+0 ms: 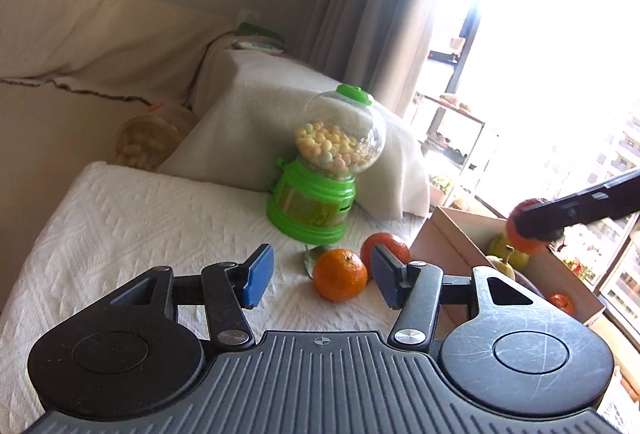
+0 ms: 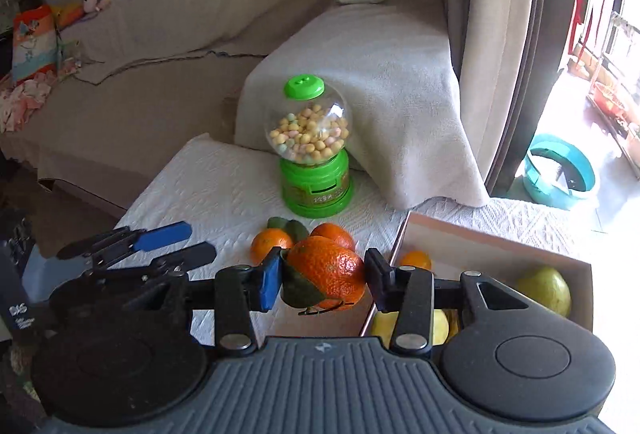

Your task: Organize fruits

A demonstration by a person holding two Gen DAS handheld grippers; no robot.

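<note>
My right gripper (image 2: 324,280) is shut on an orange with a green leaf (image 2: 332,270), held in the air at the near left edge of the cardboard box (image 2: 480,242). The left wrist view shows that right gripper (image 1: 530,230) with its orange (image 1: 522,240) above the box (image 1: 444,234). Inside the box lie a green pear (image 2: 546,290), a yellow pear (image 2: 440,326) and a small orange (image 2: 416,260). Two oranges (image 1: 340,275) (image 1: 386,244) rest on the white cloth. My left gripper (image 1: 322,276) stands open just short of the nearer one, touching nothing.
A green gumball machine (image 2: 314,153) stands on the white cloth (image 2: 208,185) behind the loose oranges, with a green leaf (image 2: 290,228) beside them. A cream-covered couch arm (image 2: 380,81) rises behind it. A curtain and bright window lie to the right, a teal basin (image 2: 560,173) beyond.
</note>
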